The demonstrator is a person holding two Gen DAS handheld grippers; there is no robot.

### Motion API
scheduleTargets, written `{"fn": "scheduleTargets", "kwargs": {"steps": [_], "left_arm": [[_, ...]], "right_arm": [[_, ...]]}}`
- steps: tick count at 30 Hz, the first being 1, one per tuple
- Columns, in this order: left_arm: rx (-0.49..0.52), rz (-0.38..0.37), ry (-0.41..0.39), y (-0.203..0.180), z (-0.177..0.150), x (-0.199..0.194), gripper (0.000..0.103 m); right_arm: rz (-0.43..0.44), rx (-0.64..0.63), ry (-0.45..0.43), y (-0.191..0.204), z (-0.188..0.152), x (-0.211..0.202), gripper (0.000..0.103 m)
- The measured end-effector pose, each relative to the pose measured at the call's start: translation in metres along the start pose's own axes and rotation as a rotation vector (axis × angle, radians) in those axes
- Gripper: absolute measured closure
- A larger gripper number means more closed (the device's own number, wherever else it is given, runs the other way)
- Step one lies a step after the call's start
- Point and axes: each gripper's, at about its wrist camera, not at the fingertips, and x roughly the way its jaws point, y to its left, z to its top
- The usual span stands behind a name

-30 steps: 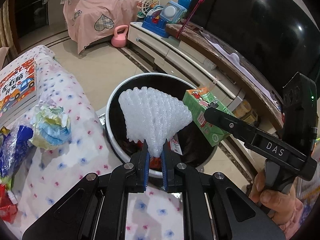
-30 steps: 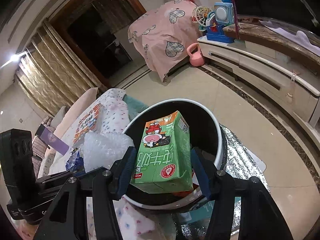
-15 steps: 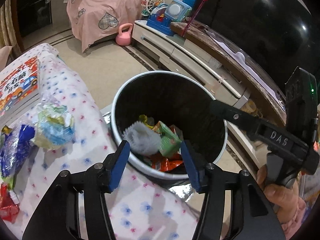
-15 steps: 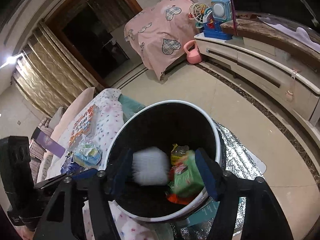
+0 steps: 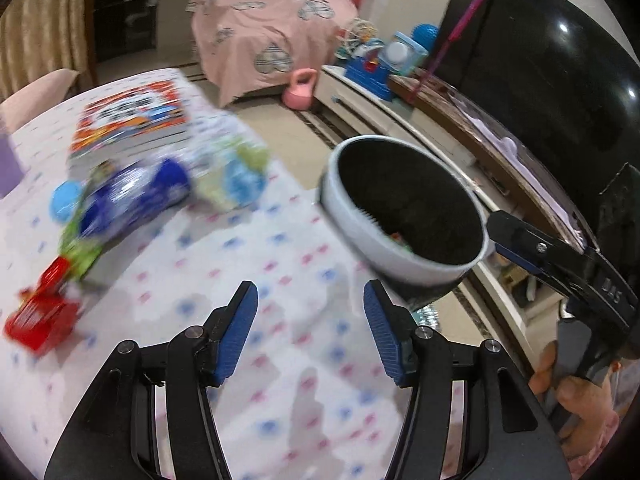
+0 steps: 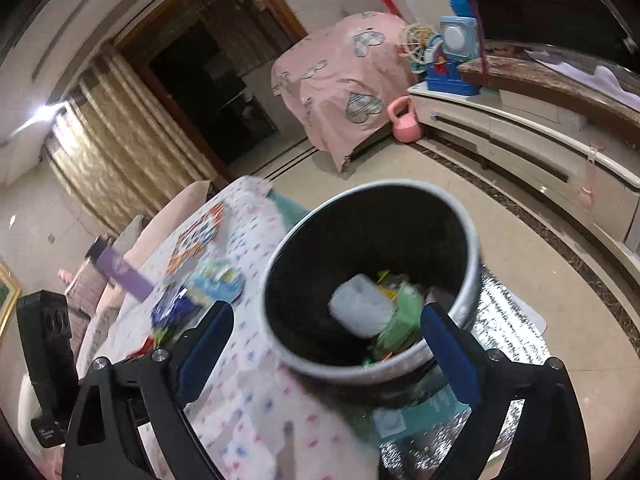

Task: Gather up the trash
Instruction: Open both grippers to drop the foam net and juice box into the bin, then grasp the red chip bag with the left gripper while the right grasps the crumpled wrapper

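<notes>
Now both hand-held grippers are empty: a second ago the left hand-held gripper (image 5: 310, 334) clamped white foam netting and the right hand-held gripper (image 6: 324, 354) a green milk carton. The white foam netting (image 6: 362, 310) and green carton (image 6: 402, 320) lie inside the round white-rimmed, black-lined trash bin (image 6: 474, 236), and each gripper's blue pads stand wide apart. The left camera has swung toward 10 o'clock over the surface with its white dotted cloth (image 5: 248, 264), where blurred wrappers wait: a blue foil bag (image 5: 132, 200), a red packet (image 5: 42, 320) and a crumpled blue-green wrapper (image 5: 240, 174). Beyond, at 12 o'clock, a pink heart-print cover (image 5: 272, 28) drapes furniture beside a pink kettlebell (image 5: 300, 92).
</notes>
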Motion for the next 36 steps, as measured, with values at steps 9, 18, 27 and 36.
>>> {"fn": "scheduleTargets", "kwargs": {"steps": [9, 18, 27, 36], "left_arm": [[-0.099, 0.062, -0.025, 0.061, -0.041, -0.036, 0.046], [-0.214, 0.105, -0.048, 0.114, -0.070, -0.060, 0.046], [-0.296, 0.141, -0.060, 0.148, -0.081, -0.069, 0.041], [-0.208, 0.189, -0.071, 0.151, -0.066, -0.069, 0.036]], "right_arm": [[0.058, -0.077, 0.059, 0.057, -0.040, 0.012, 0.006], [0.087, -0.169, 0.102, 0.103, -0.063, 0.035, 0.006], [0.083, -0.221, 0.112, 0.125, -0.075, 0.050, 0.006], [0.088, -0.281, 0.093, 0.140, -0.060, 0.063, 0.006]]}}
